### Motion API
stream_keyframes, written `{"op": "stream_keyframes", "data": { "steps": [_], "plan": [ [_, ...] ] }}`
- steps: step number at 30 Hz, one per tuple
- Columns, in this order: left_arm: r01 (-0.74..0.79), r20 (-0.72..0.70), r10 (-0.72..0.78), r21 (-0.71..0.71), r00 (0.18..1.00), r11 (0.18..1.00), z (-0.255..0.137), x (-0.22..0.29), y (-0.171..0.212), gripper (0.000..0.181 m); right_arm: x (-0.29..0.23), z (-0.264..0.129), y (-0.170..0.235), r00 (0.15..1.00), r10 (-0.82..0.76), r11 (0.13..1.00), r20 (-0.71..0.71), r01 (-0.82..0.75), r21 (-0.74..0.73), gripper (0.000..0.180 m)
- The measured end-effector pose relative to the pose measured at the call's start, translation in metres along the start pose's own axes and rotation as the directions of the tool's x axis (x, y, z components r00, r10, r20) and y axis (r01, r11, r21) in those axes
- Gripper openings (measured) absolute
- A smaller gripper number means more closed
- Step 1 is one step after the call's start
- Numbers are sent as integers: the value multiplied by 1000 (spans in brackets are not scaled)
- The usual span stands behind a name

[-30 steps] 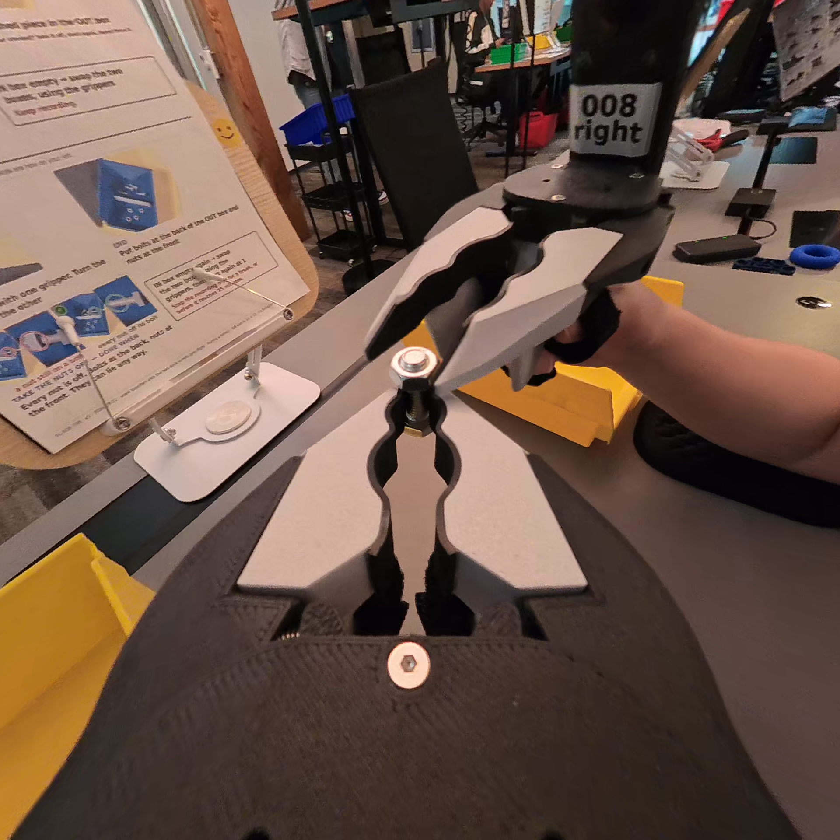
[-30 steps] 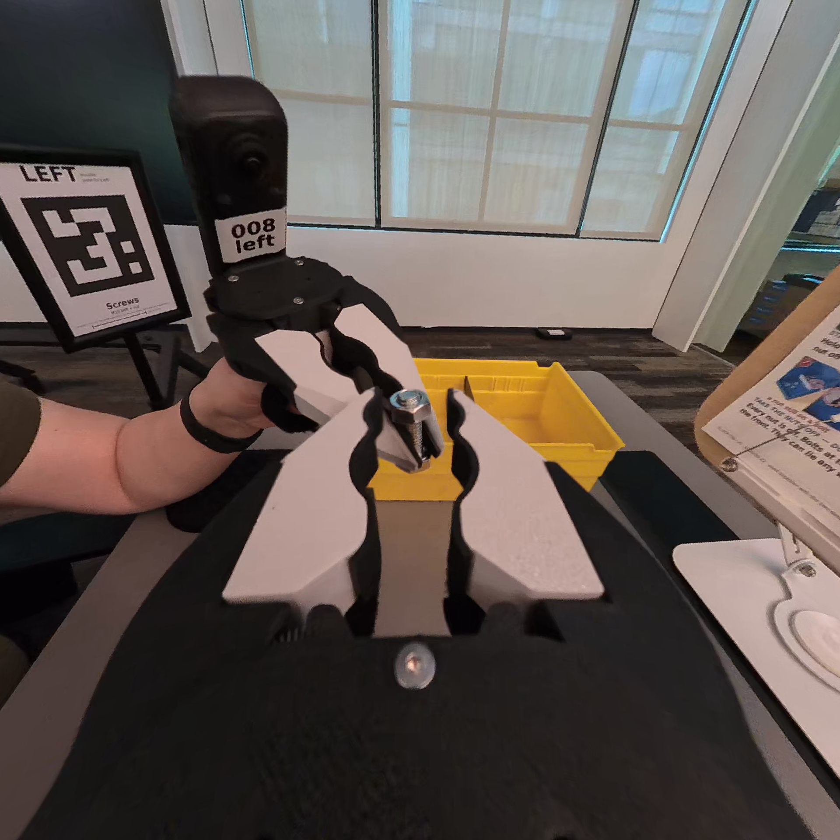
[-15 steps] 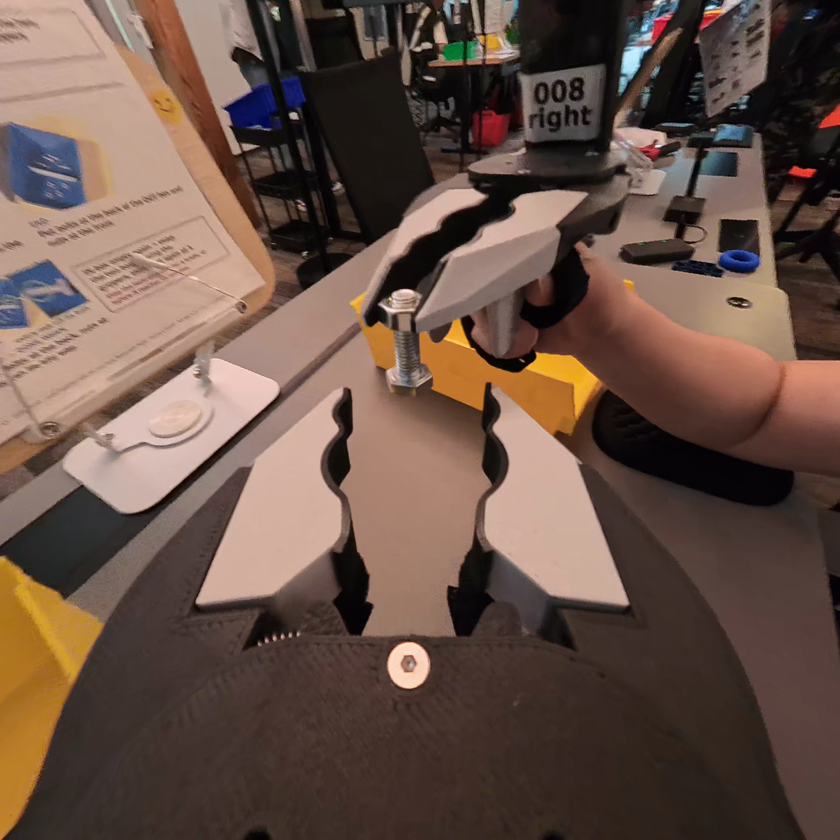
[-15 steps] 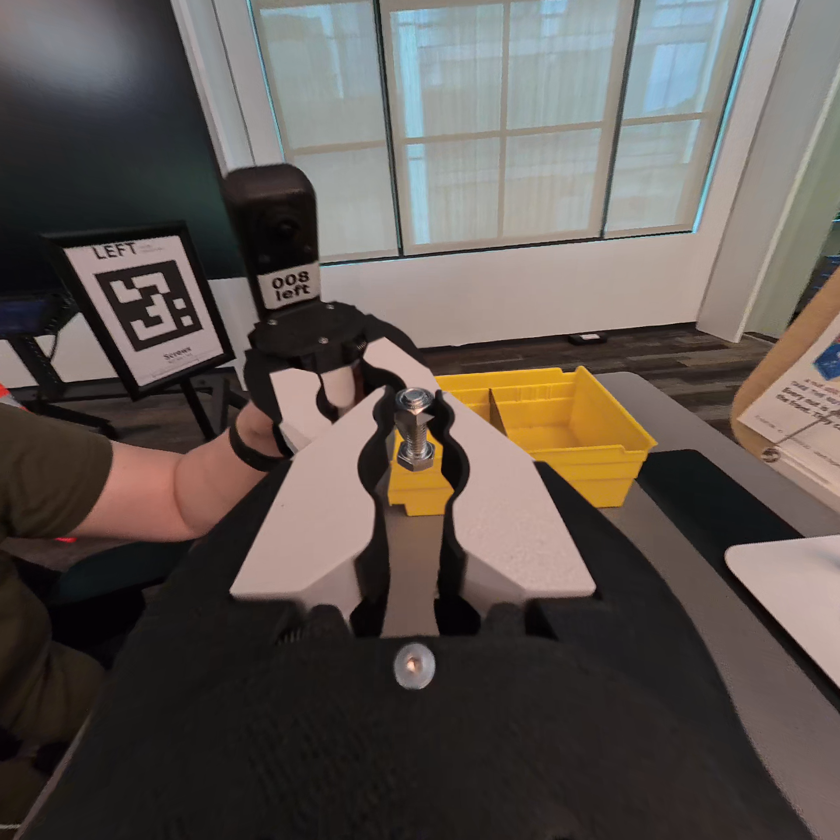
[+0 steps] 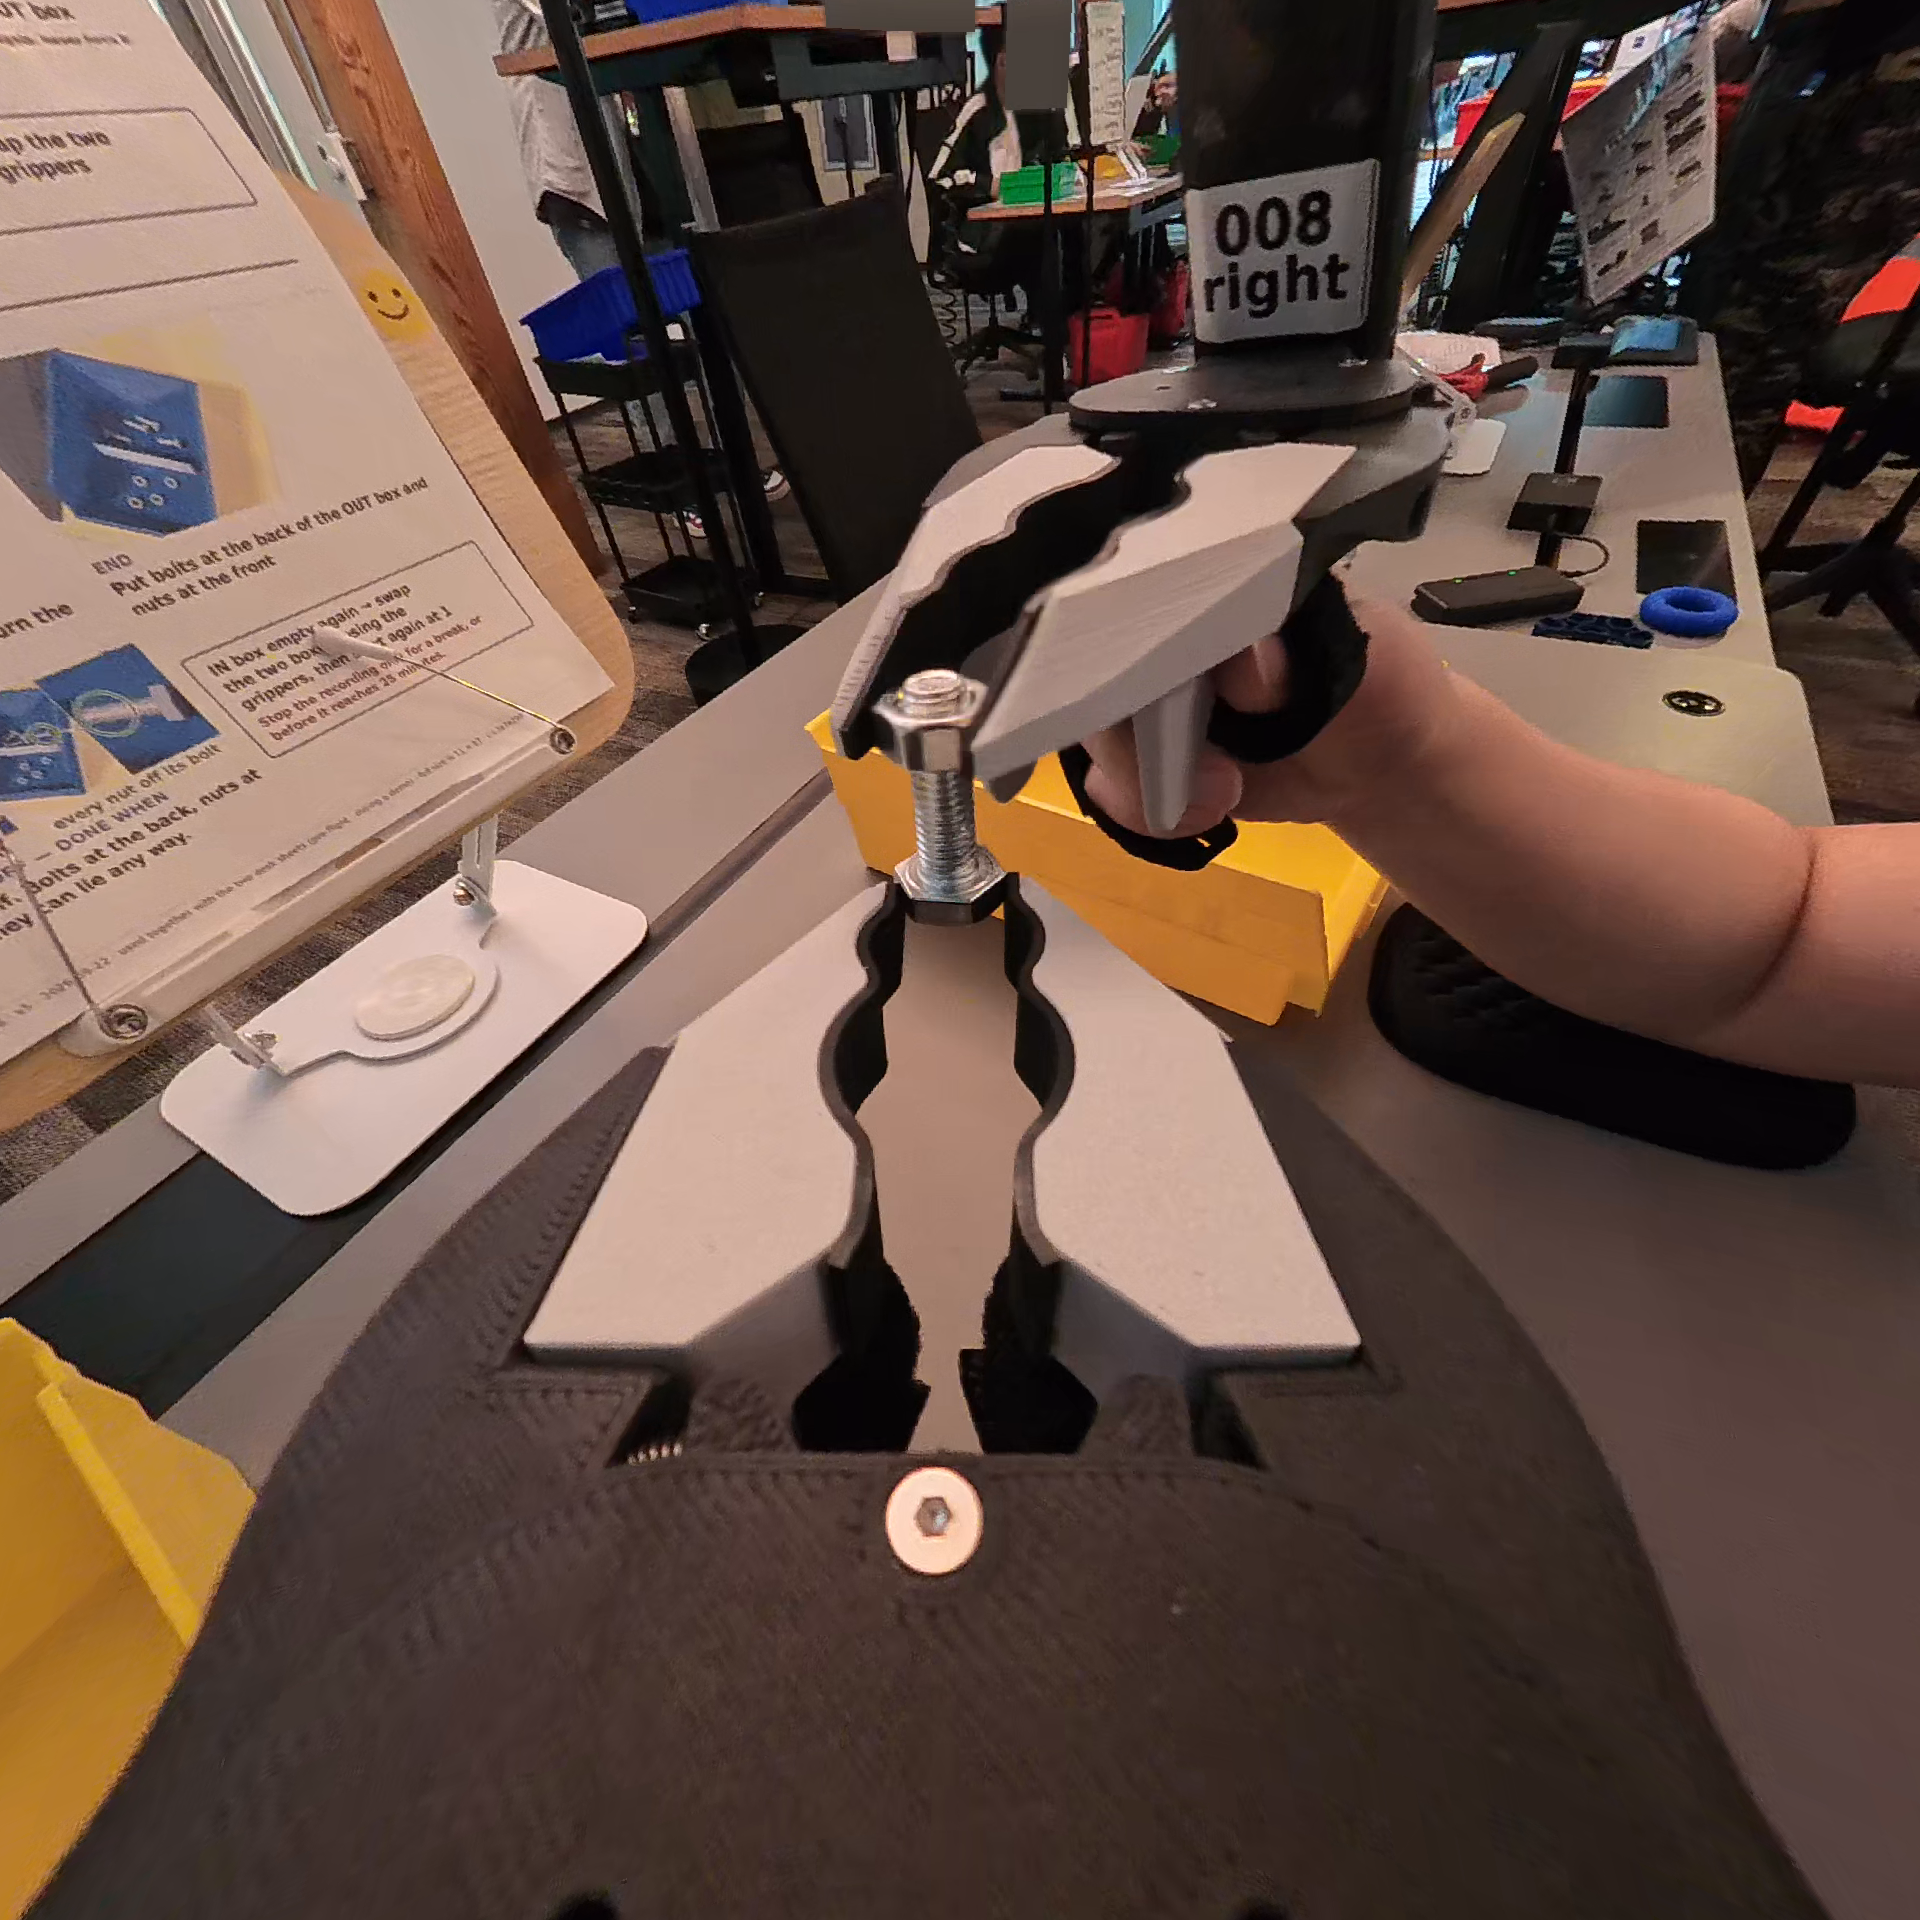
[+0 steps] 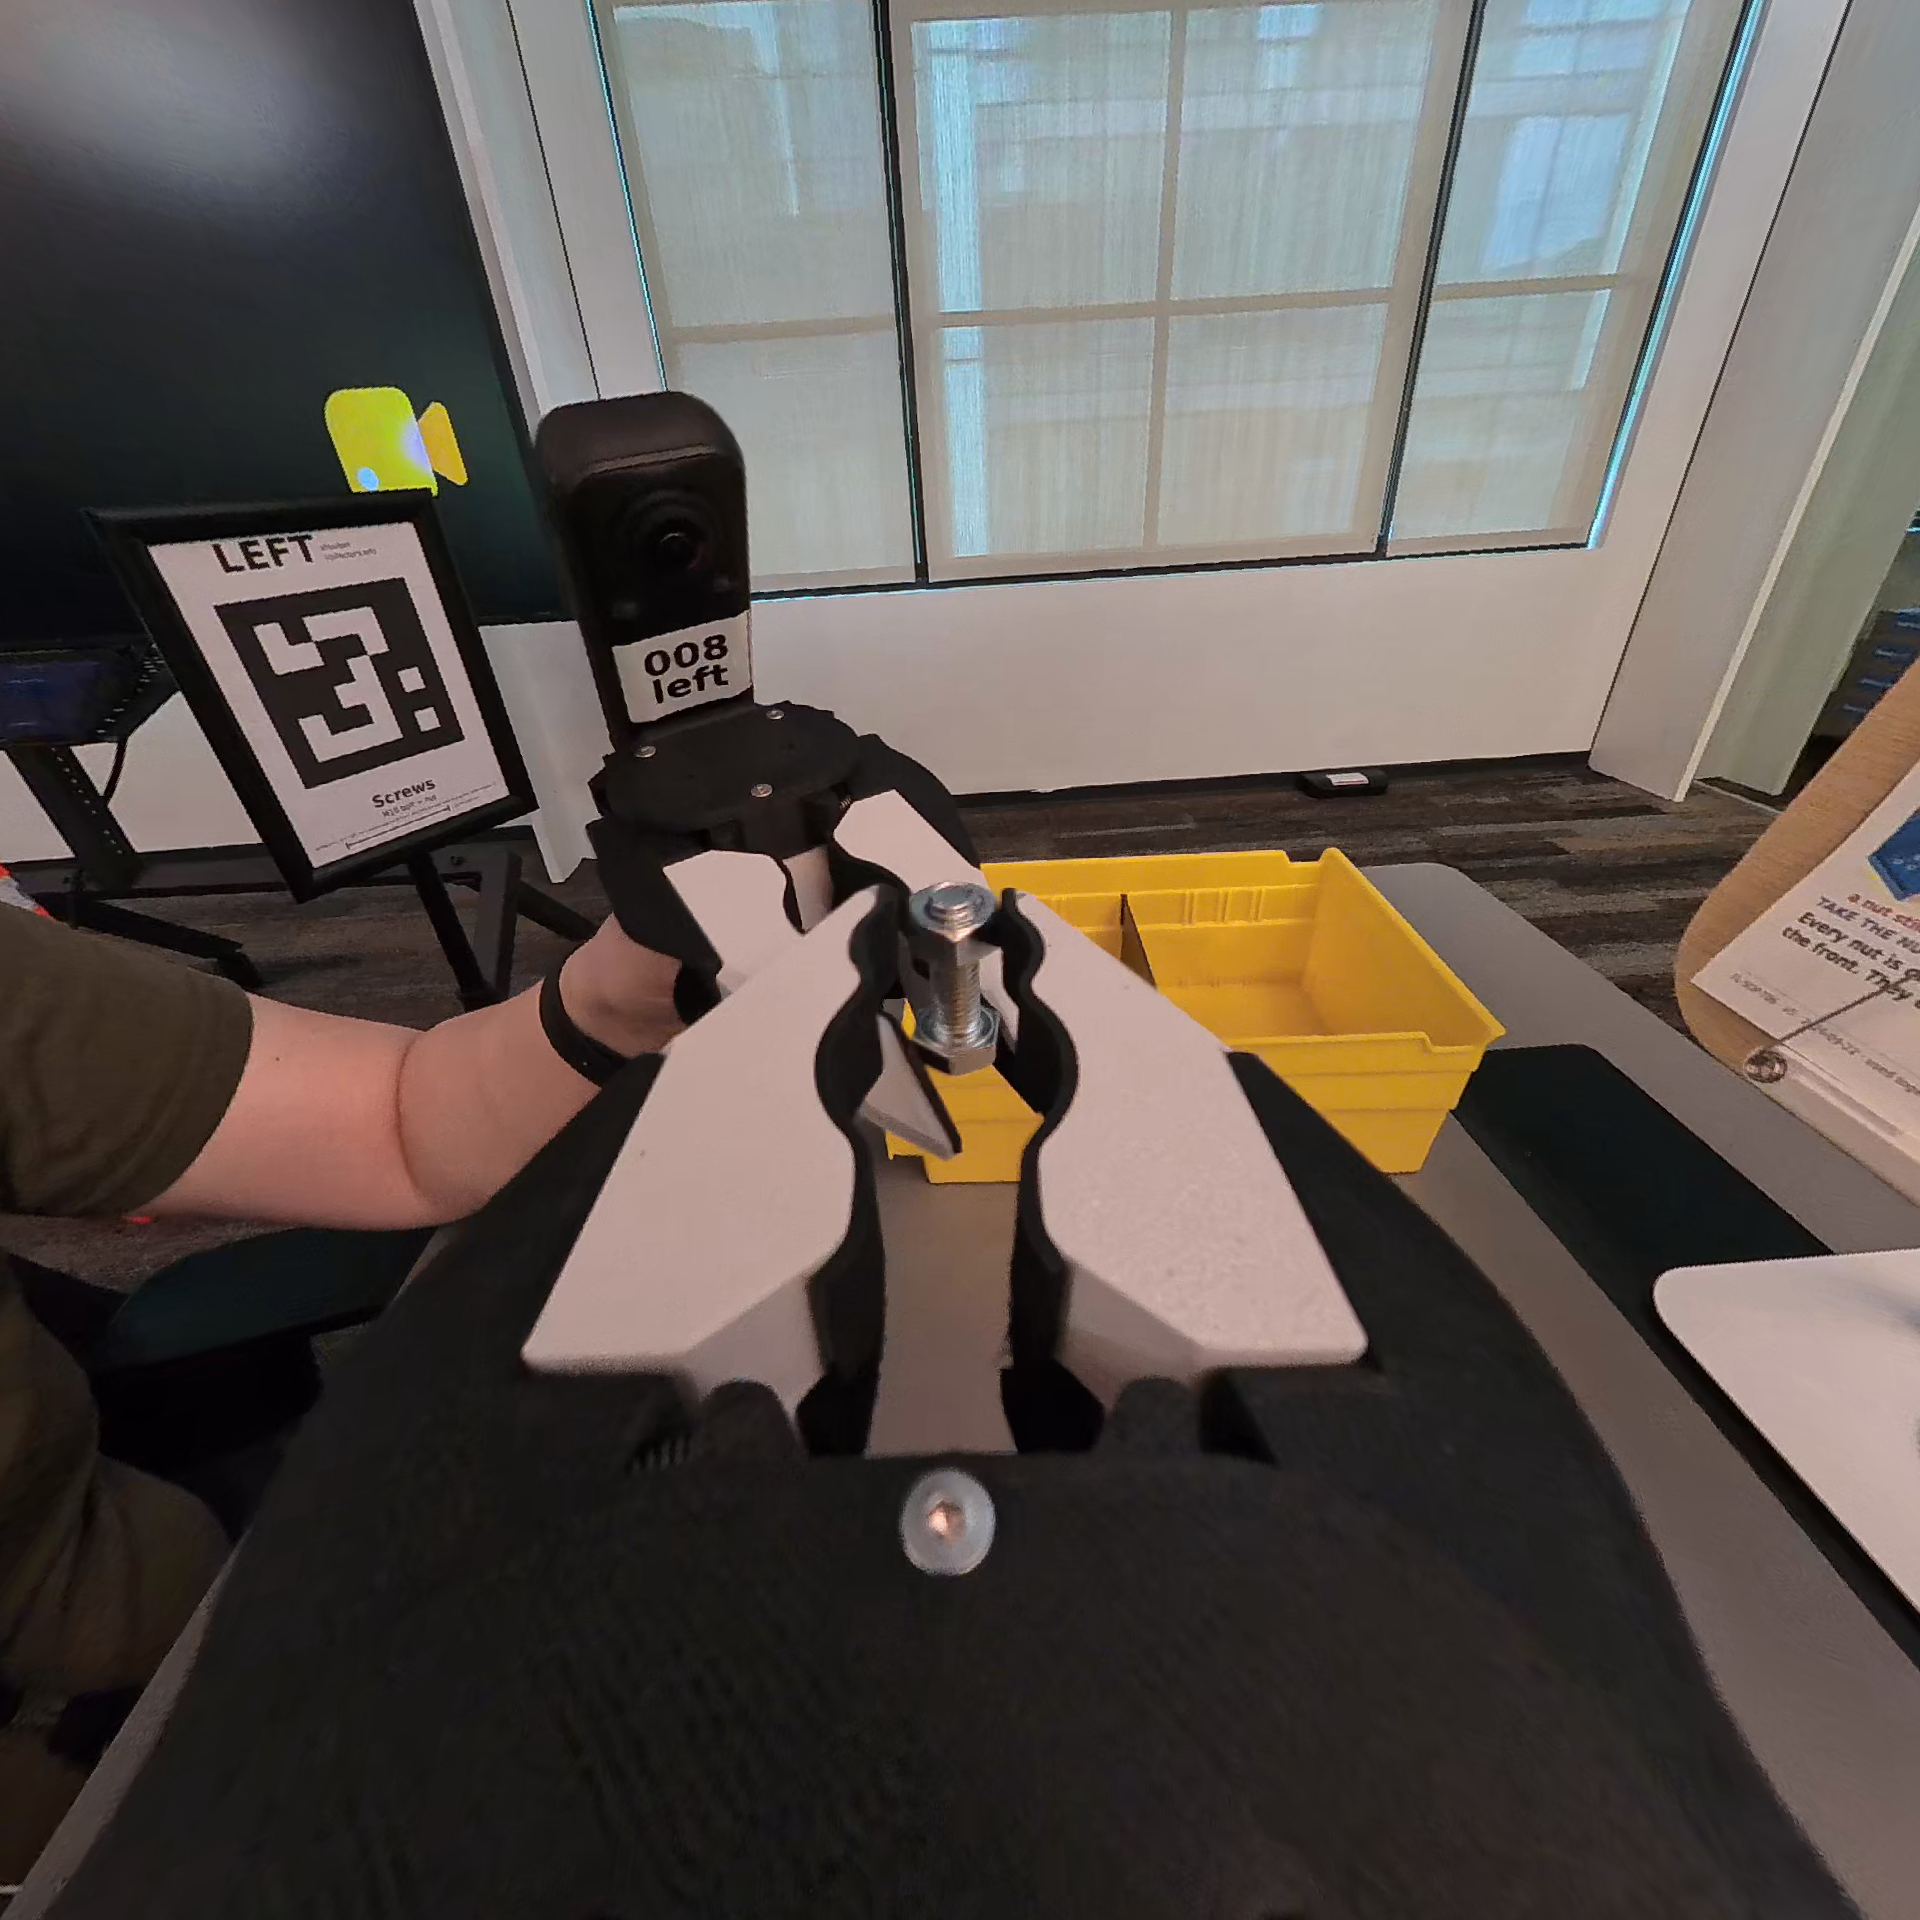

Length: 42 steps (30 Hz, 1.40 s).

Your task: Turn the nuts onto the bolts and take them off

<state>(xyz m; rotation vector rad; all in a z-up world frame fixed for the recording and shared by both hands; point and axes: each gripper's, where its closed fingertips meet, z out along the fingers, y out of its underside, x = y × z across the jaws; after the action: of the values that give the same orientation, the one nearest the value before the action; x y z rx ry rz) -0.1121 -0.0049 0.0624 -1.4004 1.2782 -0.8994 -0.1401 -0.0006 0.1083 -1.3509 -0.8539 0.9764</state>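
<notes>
A silver bolt (image 5: pixel 940 810) stands upright between my two grippers, head down, with a hex nut (image 5: pixel 928 717) near its top end. My left gripper (image 5: pixel 951 912) is closed with its tips on the bolt head (image 5: pixel 951 896). My right gripper (image 5: pixel 925 732) comes from above right and is shut on the nut. In the right wrist view my right gripper (image 6: pixel 951 925) clamps the nut (image 6: pixel 951 925), and the left gripper (image 6: pixel 956 1051) grips the bolt head (image 6: pixel 961 1034) below it. The threaded shaft is bare between head and nut.
A yellow bin (image 5: pixel 1143 914) sits just behind the bolt, and another yellow bin (image 5: pixel 73 1558) is at lower left. A divided yellow bin (image 6: pixel 1299 997) shows in the right wrist view. An instruction board (image 5: pixel 208 520) on a white base (image 5: pixel 416 1029) stands left. A black pad (image 5: pixel 1610 1081) lies under the forearm. My right fingertips sit around 5 centimetres from my left ones.
My left gripper let go of the bolt head, opened wide, then closed on it again. My right gripper shut on the nut and has held the bolt up since.
</notes>
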Motion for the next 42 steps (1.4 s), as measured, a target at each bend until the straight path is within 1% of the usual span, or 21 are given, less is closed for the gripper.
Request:
{"op": "stream_keyframes", "data": {
  "steps": [2, 12, 18, 20, 22, 24, 26, 30, 33, 37, 42],
  "plan": [
    [3, 20, -3, 11, 1000, 1000, -2, -4, -2, 17, -1, 0, -1, 1000, -6, 1000, 2, 6, 4, 29],
    [34, 45, -36, 41, 998, 999, -9, -12, -7, 17, 2, -2, -3, 1000, -3, 1000, -6, 3, 8, 35],
    [22, 53, -23, 30, 998, 999, -9, -12, -6, 17, 3, -1, -2, 1000, -8, 1000, -18, 8, 8, 32],
    [20, 49, -22, 27, 999, 999, -8, -11, -5, 17, 4, -1, -2, 999, -21, 1000, -36, 21, 6, 27],
    [21, 45, -22, 35, 999, 999, -8, -10, -7, 16, 4, -1, -2, 999, -21, 1000, -35, 21, 7, 25],
    [25, 12, -26, 52, 1000, 998, -8, -5, -10, 16, 1, -2, -4, 1000, -12, 1000, -8, 12, 14, 23],
    [40, -33, -39, 58, 999, 998, -7, 1, -11, 16, -1, -2, -5, 1000, -21, 1000, -9, 21, 21, 16],
    [45, -77, -42, 45, 996, 998, -4, 7, -8, 17, -2, -1, -2, 998, -52, 999, -25, 51, -15, 16],
    [35, -56, -32, 50, 998, 998, -4, 6, -8, 18, 0, -1, -3, 997, -46, 999, -56, 46, -12, 16],
    [-9, -4, 9, 55, 1000, 998, -2, 3, -10, 26, 6, -2, -1, 995, -46, 999, -83, 45, -23, 16],
    [-22, 18, 21, 61, 1000, 998, -2, 1, -10, 22, 6, -1, -1, 996, -43, 999, -84, 42, -24, 16]
  ]
}}
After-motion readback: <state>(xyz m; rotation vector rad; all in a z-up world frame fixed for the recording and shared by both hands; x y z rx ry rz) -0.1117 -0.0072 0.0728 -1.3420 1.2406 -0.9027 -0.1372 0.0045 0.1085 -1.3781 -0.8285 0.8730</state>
